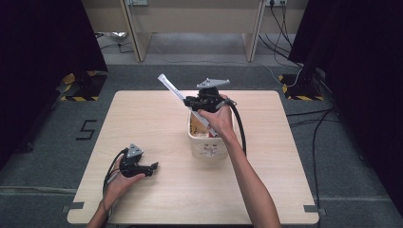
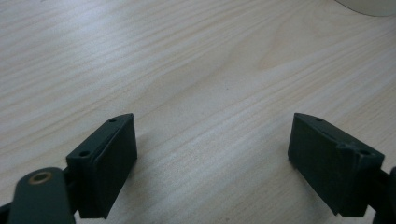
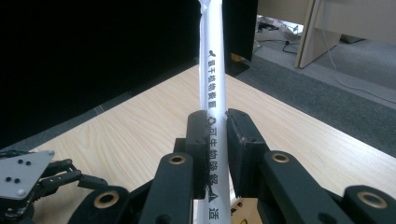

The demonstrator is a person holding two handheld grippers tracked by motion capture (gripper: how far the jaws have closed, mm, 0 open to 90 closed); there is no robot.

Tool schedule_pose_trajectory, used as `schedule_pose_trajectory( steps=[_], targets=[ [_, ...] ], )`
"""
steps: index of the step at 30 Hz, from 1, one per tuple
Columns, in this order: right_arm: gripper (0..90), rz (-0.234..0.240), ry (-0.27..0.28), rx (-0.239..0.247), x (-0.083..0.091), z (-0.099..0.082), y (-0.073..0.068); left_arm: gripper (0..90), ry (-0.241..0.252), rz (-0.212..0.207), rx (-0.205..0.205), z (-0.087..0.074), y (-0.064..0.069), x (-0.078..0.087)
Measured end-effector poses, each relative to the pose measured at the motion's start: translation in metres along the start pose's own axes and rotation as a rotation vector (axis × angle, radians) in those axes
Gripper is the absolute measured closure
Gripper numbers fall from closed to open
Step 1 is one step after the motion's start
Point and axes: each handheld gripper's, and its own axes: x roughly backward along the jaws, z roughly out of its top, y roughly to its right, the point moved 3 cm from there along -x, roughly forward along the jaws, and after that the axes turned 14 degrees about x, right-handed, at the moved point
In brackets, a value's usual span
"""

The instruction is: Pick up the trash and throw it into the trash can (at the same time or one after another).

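A long white paper-wrapped stick [image 1: 172,90] with black print slants up to the left, held above a white tub [image 1: 206,147] at the middle of the table. My right gripper [image 1: 191,101] is shut on it; in the right gripper view the white wrapped stick [image 3: 213,79] rises between the closed jaws of my right gripper [image 3: 217,133]. The tub holds several packets. My left gripper [image 1: 151,167] rests low over the table's front left, open, pointing right. In the left gripper view my left gripper [image 2: 212,154] has its jaws wide apart with bare wood between them.
The light wooden table [image 1: 142,118] stands on grey carpet. The tub's lower edge [image 2: 369,5] shows at the top right of the left gripper view. Desk legs, cables and dark curtains lie beyond the far edge. A black cable [image 1: 241,128] trails from the right gripper.
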Motion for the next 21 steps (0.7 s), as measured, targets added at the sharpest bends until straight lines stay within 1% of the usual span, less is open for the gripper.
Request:
schedule_pose_trajectory(
  steps=[3, 12, 17, 18, 19, 21],
  targets=[
    [79.4, 0.002, 0.007, -0.003, -0.002, -0.001, 0.001, 14.9, 0.0, 0.0, -0.001, 0.0, 0.0, 0.0],
    [79.4, 0.001, 0.037, 0.019, -0.004, -0.002, 0.0, 14.9, -0.001, 0.0, -0.001, 0.0, 0.0, 0.0],
    [79.3, -0.006, 0.036, 0.021, -0.006, -0.007, -0.003, 14.9, -0.001, 0.001, -0.001, 0.0, 0.0, 0.0],
    [79.3, -0.009, 0.034, 0.021, -0.006, -0.008, -0.003, 14.9, -0.003, 0.0, -0.001, 0.0, 0.0, 0.0],
    [79.2, -0.015, 0.023, 0.033, -0.006, -0.011, -0.004, 14.9, -0.002, 0.0, -0.001, 0.0, 0.0, 0.0],
    [79.2, -0.012, 0.02, 0.029, -0.005, -0.012, -0.004, 14.9, -0.003, 0.0, -0.003, 0.0, 0.0, 0.0]
  ],
)
